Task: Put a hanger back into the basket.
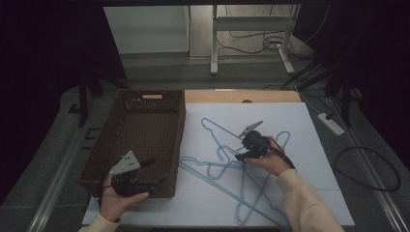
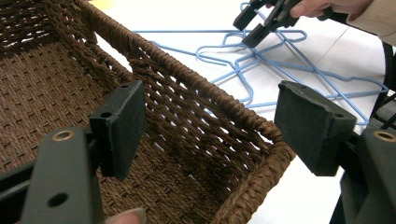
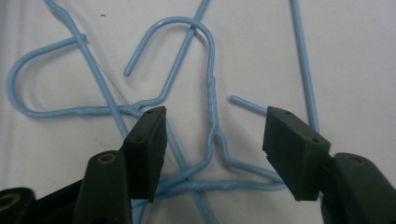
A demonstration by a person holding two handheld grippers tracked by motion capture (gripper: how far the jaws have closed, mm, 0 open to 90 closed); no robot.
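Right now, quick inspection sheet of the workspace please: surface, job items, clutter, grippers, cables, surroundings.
Surface: pale blue sheet over a wooden table.
Job's things: tangled pile of blue wire hangers on the sheet; brown woven basket at the table's left, nothing seen inside.
Clutter: nothing seen.
Grippers: left gripper open, by the basket's near corner; right gripper open, jaws either side of a hanger neck, not closed on it.
Cables: a cable trails from each gripper; black cable loop and power strip on the floor, right.
Surroundings: dark curtains; white table legs beyond.
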